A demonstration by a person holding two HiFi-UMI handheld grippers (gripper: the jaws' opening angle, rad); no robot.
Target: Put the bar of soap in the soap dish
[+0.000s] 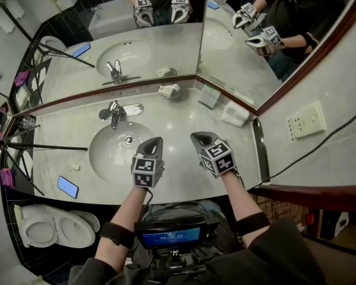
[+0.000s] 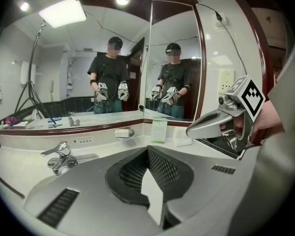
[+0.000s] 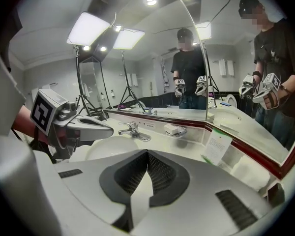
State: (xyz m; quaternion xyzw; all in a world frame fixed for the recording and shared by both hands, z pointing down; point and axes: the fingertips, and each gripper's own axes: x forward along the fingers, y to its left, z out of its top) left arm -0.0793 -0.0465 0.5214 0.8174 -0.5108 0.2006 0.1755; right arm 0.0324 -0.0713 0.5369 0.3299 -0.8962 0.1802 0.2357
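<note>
A chrome soap dish is fixed to the low wall behind the counter, right of the faucet. A white bar lies on it, and the soap dish also shows in the right gripper view. My left gripper hovers over the right rim of the sink, shut and empty. Beside it, my right gripper is over the counter, also shut with nothing in it. In their own views the left gripper and right gripper have their jaws closed together. A small white piece lies left of the sink.
A blue phone lies at the counter's front left. A green-edged card and a white folded item stand in the back right corner. Mirrors cover the back and right walls. A tripod leg reaches over the counter from the left. A toilet sits below.
</note>
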